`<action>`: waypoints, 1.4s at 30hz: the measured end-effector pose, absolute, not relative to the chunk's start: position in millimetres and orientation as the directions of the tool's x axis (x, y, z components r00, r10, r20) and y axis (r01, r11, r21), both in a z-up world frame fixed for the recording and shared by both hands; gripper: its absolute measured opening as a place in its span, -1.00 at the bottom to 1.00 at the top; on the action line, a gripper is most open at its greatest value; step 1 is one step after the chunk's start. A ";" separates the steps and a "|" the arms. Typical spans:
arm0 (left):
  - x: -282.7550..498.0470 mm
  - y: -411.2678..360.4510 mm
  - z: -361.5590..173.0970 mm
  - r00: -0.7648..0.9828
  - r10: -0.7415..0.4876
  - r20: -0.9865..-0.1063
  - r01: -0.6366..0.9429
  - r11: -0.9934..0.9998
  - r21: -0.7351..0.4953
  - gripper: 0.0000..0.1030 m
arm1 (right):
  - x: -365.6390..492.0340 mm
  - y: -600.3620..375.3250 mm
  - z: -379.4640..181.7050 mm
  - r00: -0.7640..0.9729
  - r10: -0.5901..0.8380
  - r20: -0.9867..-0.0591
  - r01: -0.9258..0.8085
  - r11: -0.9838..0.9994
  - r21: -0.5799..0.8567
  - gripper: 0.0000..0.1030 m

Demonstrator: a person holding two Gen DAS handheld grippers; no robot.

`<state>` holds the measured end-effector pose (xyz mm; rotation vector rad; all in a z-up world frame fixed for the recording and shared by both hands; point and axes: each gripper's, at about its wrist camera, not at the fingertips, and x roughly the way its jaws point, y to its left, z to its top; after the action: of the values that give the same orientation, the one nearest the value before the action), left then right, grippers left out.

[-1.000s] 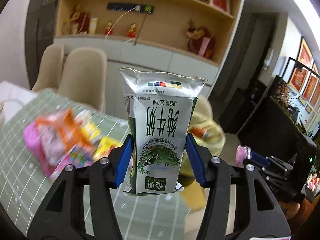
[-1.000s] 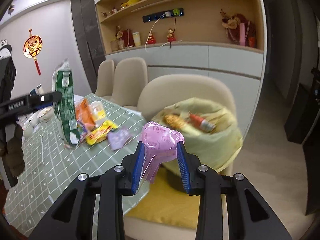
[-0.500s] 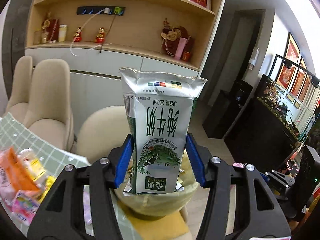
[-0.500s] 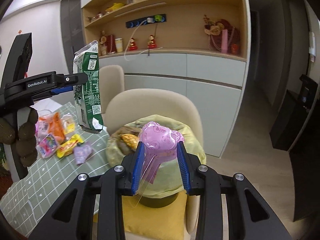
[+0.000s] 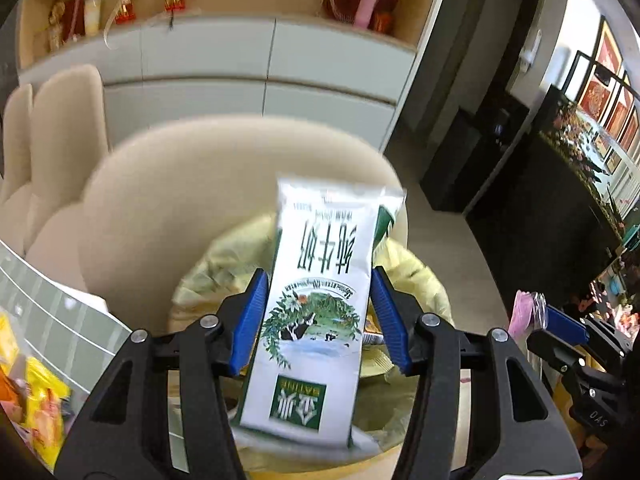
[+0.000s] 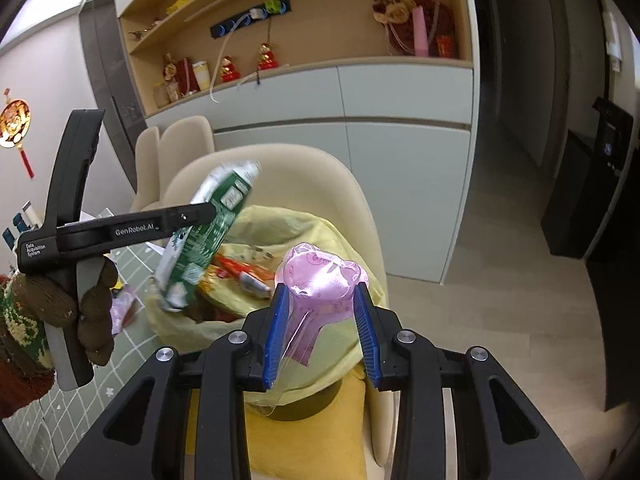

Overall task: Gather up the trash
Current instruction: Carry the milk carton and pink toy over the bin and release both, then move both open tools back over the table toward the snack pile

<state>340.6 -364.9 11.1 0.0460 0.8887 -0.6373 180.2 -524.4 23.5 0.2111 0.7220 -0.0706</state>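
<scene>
Over bin bag's rim (image 6: 256, 312), milk carton (image 5: 320, 300)

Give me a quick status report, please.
Left gripper holds green-white milk carton; right gripper grips pink plastic wrapper. Both over yellow-lined bin. Nothing blocking.

We see the milk carton (image 6: 208, 236) motion-blurred, snack wrappers (image 5: 36, 392) cut off, bin (image 6: 304, 404) mostly hidden.

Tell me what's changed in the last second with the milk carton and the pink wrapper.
Both hands swung away from the table toward the yellow-lined bin. The milk carton, gripped by the left gripper, now hangs tilted over the bin's opening. The pink wrapper in the right gripper is closer to the bin. Both grips are unchanged; nothing has been dropped.
</scene>
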 end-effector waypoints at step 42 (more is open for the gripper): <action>240.0 -134.4 -7.6 0.533 -0.410 -0.740 0.260 0.912 -0.317 0.08 | 314.6 -428.4 -42.9 0.556 0.127 -0.822 -0.115 0.990 0.075 -0.38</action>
<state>240.0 -134.4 -7.6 -0.1760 0.9270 -0.4019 314.6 -428.4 -42.9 0.0131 0.9709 0.1431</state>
